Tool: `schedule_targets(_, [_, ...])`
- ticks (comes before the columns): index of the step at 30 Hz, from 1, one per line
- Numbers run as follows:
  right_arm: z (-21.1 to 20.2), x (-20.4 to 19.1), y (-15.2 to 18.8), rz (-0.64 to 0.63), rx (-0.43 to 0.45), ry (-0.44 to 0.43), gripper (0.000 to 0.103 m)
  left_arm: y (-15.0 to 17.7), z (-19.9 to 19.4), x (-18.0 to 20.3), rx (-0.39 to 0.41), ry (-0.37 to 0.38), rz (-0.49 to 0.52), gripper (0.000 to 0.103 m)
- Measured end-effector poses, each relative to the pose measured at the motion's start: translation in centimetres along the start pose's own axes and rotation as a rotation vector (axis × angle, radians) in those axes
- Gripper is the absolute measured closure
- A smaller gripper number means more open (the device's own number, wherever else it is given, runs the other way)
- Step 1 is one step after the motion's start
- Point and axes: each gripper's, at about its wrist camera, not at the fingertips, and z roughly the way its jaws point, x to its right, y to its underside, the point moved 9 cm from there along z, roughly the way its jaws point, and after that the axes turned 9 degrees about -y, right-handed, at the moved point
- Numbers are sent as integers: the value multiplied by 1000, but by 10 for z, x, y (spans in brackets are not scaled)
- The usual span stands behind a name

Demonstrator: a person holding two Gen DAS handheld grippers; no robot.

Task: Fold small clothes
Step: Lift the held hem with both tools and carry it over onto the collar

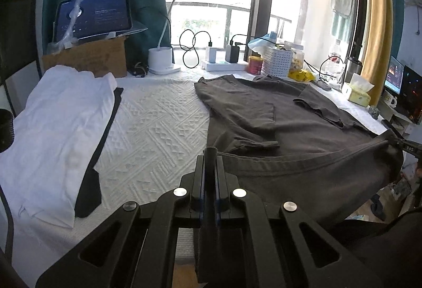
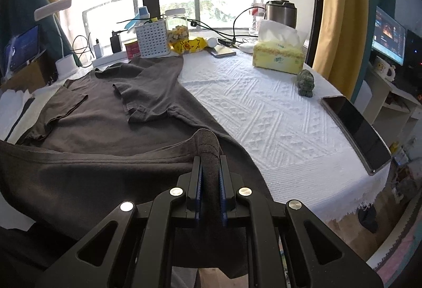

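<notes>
A dark grey T-shirt (image 1: 277, 114) lies on the white textured table cover, both sleeves folded inward over its body; it also shows in the right wrist view (image 2: 105, 114). My left gripper (image 1: 210, 156) is shut on the shirt's near hem at its left corner. My right gripper (image 2: 210, 159) is shut on the same hem at its right corner, with cloth bunched up between the fingers. The hem is lifted and stretched between the two grippers at the near table edge. The right gripper's tip shows at the far right of the left wrist view (image 1: 403, 144).
A folded white and black stack of clothes (image 1: 58, 130) lies at the left. A tablet (image 1: 95, 15) on a cardboard box, a lamp (image 1: 163, 61), chargers and a white basket (image 2: 153, 39) line the back. A tissue box (image 2: 277, 53), a small figurine (image 2: 306, 83) and a phone (image 2: 356, 130) lie at the right.
</notes>
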Motion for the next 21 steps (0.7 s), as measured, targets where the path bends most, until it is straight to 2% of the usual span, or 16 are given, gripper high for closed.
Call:
schedule_targets(7, [-8,-2,-14,-30,16,21,91,-10,-8,1,37,32,4,99])
schedule_targets(17, [-1,-4,-20,-26,16,8,91,-10,6,-2,2,17,0,99])
schedule_targets(21, [-1,-6,-26,-36,24,1,91,-16,6,1,11,17,12,99])
